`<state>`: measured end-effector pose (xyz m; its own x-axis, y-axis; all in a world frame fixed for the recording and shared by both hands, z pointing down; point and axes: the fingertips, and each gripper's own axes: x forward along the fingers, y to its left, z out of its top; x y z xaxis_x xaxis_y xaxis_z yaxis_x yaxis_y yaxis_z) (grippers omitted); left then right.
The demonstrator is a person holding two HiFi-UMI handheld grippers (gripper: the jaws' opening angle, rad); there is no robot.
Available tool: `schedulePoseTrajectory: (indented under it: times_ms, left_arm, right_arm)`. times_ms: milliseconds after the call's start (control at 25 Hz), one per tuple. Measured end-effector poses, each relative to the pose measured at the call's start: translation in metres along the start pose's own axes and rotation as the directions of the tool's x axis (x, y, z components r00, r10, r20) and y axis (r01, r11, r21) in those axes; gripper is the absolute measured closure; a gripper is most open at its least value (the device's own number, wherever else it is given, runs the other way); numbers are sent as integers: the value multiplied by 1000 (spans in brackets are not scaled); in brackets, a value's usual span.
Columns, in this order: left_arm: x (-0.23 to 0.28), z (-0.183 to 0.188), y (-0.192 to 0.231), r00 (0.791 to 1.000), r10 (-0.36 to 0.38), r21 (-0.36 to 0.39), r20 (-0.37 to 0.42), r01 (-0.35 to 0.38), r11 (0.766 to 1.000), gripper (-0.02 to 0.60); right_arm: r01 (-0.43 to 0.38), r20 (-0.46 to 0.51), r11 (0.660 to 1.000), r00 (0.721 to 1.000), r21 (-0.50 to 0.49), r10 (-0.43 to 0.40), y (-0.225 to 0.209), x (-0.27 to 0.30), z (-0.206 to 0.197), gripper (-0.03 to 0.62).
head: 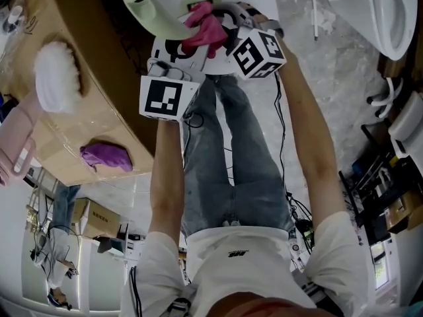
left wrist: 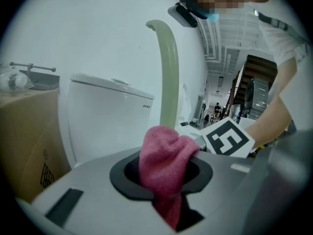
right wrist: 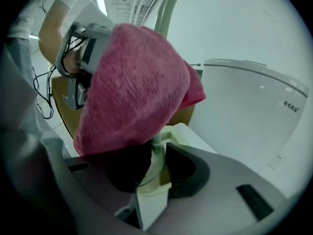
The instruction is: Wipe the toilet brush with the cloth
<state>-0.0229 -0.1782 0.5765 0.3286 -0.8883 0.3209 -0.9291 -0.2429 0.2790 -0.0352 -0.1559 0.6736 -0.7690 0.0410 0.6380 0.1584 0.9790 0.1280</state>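
Observation:
In the head view the pale green toilet brush (head: 151, 15) curves up and left at the top, in front of the person. My right gripper (right wrist: 155, 163) is shut on its thin stem (right wrist: 157, 151), and the pink cloth (right wrist: 134, 89) is draped over the stem just above the jaws. My left gripper (left wrist: 164, 180) is shut on the same pink cloth (left wrist: 164, 165), which bulges up between its jaws. The green handle (left wrist: 168, 77) rises upright behind the cloth. Both grippers, left (head: 185, 50) and right (head: 215, 13), meet at the cloth (head: 205, 28).
A cardboard box (head: 99, 121) at the left carries a white fluffy brush head (head: 56, 74) and a purple cloth (head: 106, 156). A white toilet (left wrist: 105, 114) stands behind the brush, and another toilet (head: 390, 12) is at the top right. Cables run down by the person's legs.

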Motion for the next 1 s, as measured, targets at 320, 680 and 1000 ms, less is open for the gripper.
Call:
schedulePoseTrajectory:
  times_ms: [320,680,1000]
  left_arm:
    - [-17,49,-7,997,-19,-4,71,20,1000,491]
    - [-32,90,-8,992,-46,-24,114,49,999,494]
    - [-39,132,-5,981,-87,-74,176,101,992,483]
  right_arm:
    - [-5,-10,1000,1000,-7,5,0,2,-1,507]
    - [-12,-26,1000,1000,-3,12,1,3,-1,507]
    - [-10,-44,1000,999,-3,10,0,4,-3,507]
